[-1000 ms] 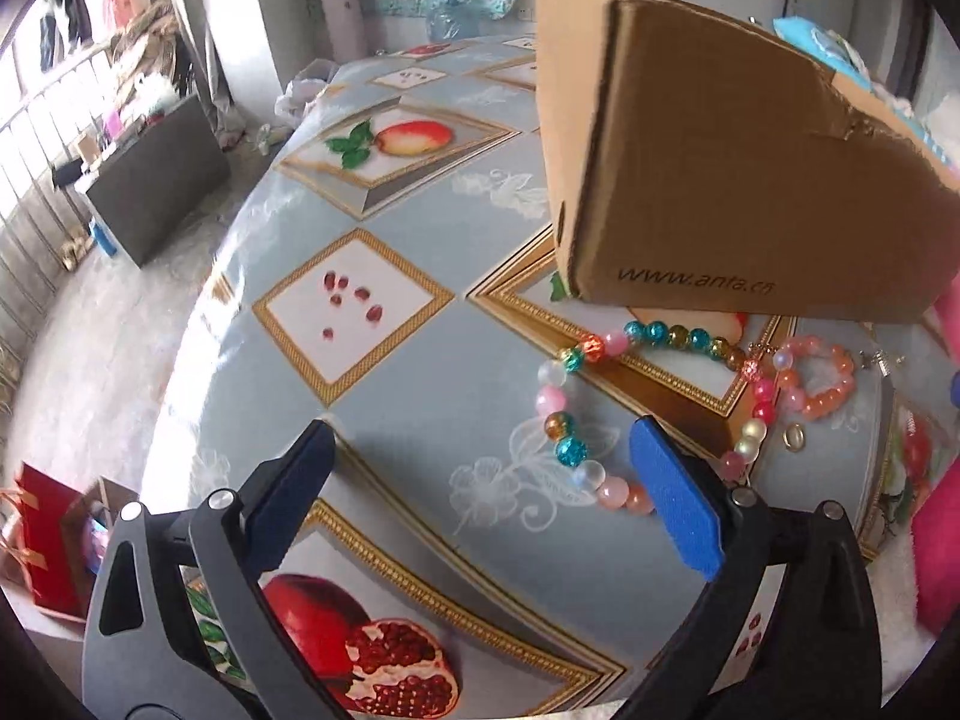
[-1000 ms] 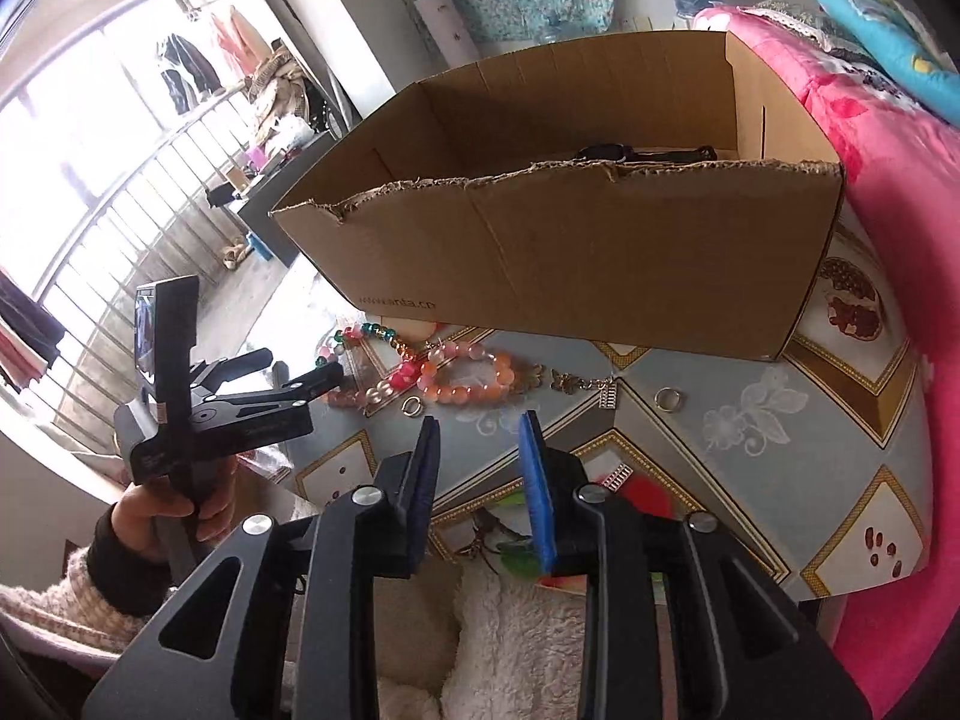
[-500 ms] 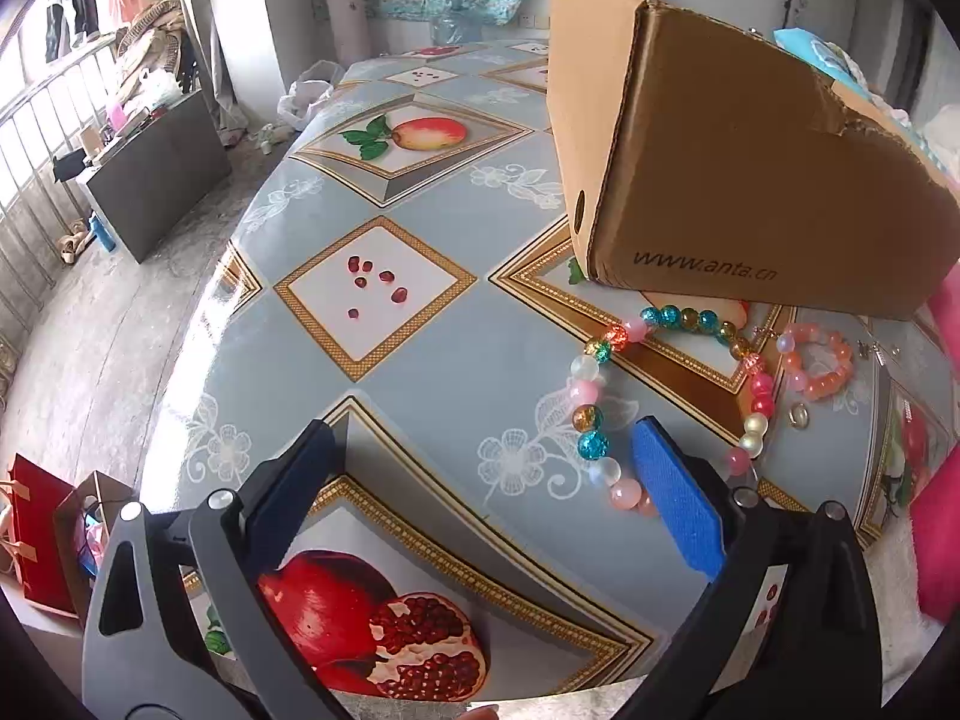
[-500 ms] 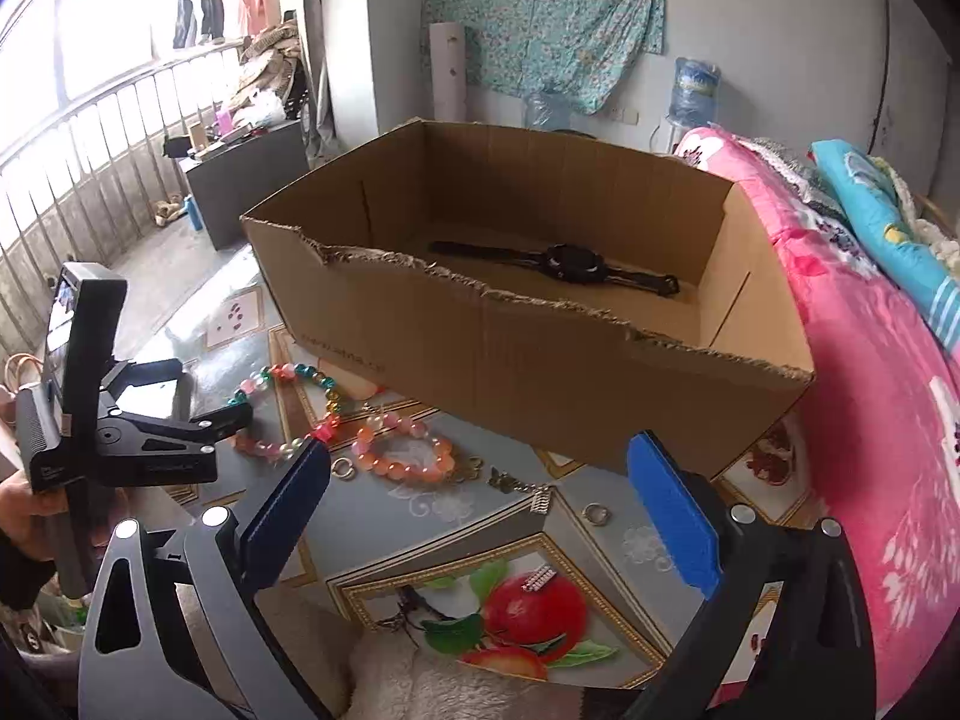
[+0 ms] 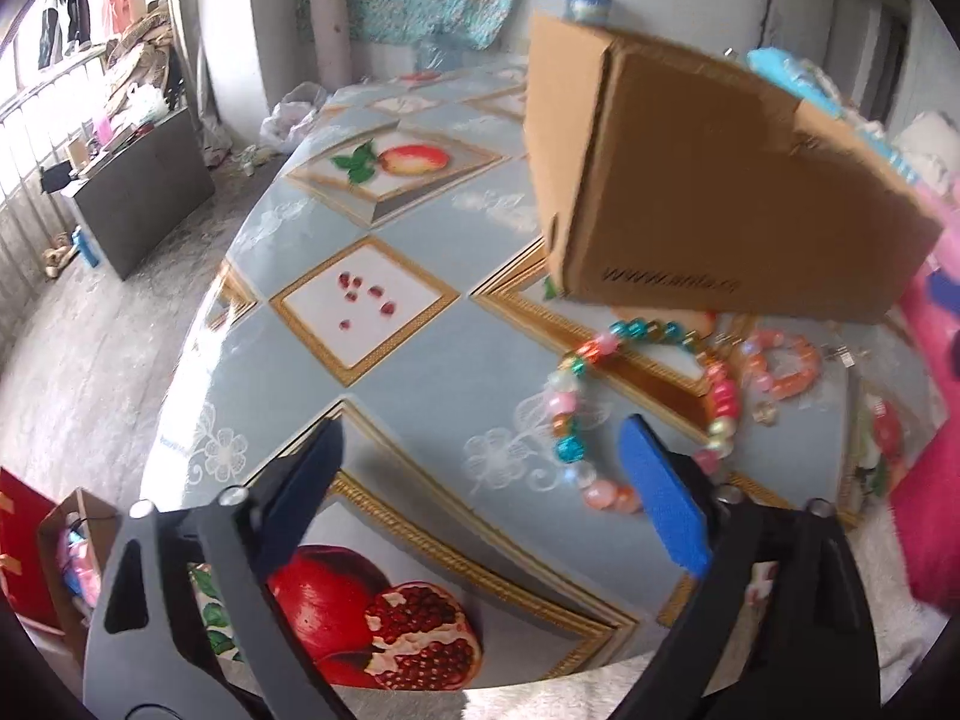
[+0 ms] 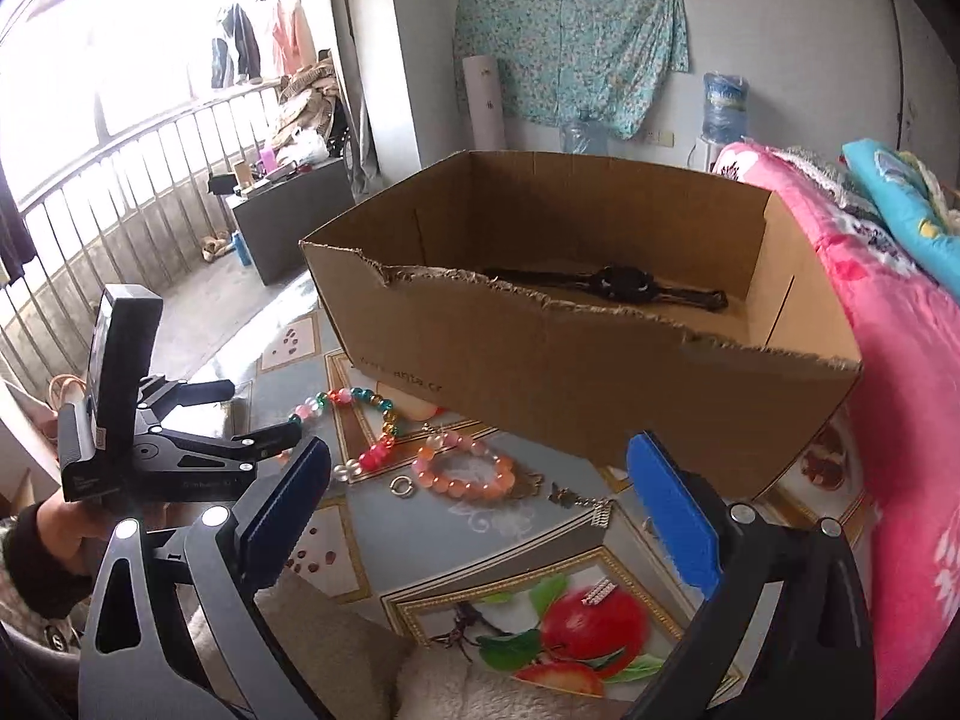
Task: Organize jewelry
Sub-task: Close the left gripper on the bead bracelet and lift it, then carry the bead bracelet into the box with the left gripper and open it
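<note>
A brown cardboard box stands on the fruit-print tablecloth with a black watch inside. In front of it lie a colourful bead necklace, an orange bead bracelet, a small ring and a thin chain. My left gripper hovers by the necklace's near end, jaws closing, pads touching nothing. My right gripper hangs above the bracelet, jaws wide and closing slightly, nothing held.
A pink blanket bounds the table on the right. White fluffy cloth lies at the near edge. A small sparkly clip rests on the apple print. The table's left edge drops to the floor, where a red bag stands.
My right gripper went from nearly shut to wide open and lifted, so the box's inside with the watch now shows. My left jaws have narrowed a little.
</note>
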Action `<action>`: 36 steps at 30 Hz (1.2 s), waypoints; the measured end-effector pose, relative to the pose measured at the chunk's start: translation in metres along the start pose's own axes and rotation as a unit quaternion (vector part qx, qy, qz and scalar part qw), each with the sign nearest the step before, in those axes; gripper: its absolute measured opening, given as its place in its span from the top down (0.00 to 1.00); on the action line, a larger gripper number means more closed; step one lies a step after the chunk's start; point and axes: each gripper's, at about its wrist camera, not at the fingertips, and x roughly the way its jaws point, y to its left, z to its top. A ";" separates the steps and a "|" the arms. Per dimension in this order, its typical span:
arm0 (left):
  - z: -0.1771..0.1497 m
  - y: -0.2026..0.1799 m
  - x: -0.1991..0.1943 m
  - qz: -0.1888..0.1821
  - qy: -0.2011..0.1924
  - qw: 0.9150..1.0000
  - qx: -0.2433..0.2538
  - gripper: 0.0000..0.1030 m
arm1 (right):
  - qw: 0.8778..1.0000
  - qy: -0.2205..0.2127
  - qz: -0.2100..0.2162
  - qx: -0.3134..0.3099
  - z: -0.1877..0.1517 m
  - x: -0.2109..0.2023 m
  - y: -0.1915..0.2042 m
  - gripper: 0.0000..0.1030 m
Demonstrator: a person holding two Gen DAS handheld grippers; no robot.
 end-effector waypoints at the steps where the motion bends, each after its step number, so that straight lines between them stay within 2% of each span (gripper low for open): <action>1: 0.002 -0.001 -0.003 -0.010 -0.009 1.000 0.001 0.27 | 1.000 0.004 0.011 0.010 -0.001 0.002 -0.001 0.20; 5: 0.008 -0.010 -0.001 -0.038 -0.009 0.999 0.011 0.48 | 0.996 0.033 0.052 0.058 -0.004 0.016 -0.007 0.43; 6: 0.008 -0.014 0.002 -0.038 -0.005 0.999 0.017 0.51 | 0.995 0.037 0.058 0.065 -0.004 0.018 -0.007 0.46; 8: 0.008 -0.019 0.011 -0.024 0.008 0.999 0.031 0.64 | 0.994 0.040 0.069 0.074 -0.004 0.020 -0.007 0.54; 9: 0.007 -0.020 0.014 -0.016 0.011 0.999 0.035 0.67 | 0.994 0.040 0.070 0.073 -0.004 0.020 -0.006 0.55; 11: 0.006 -0.021 0.013 0.000 0.006 0.999 0.042 0.78 | 0.994 0.040 0.073 0.069 -0.004 0.020 -0.003 0.60; 14: 0.003 -0.012 0.010 -0.003 0.008 0.999 0.035 0.90 | 0.993 0.046 0.087 0.062 -0.003 0.025 0.002 0.67; 19: -0.002 0.004 0.004 -0.011 0.015 1.000 0.023 0.91 | 0.991 0.072 0.112 0.028 0.007 0.048 0.022 0.69; 22: -0.003 0.009 0.003 -0.022 0.016 1.000 0.012 0.91 | 0.989 0.092 0.111 -0.006 0.013 0.067 0.037 0.70; 27: -0.002 0.009 0.004 -0.027 0.020 0.999 0.009 0.89 | 0.985 0.141 0.091 -0.044 0.019 0.107 0.054 0.79; 32: 0.000 0.005 0.007 -0.021 0.020 0.999 0.020 0.85 | 0.980 0.172 0.070 -0.074 0.021 0.126 0.063 0.87; 36: 0.002 0.001 0.009 -0.010 0.019 0.999 0.031 0.85 | 0.978 0.173 0.058 -0.096 0.021 0.131 0.070 0.89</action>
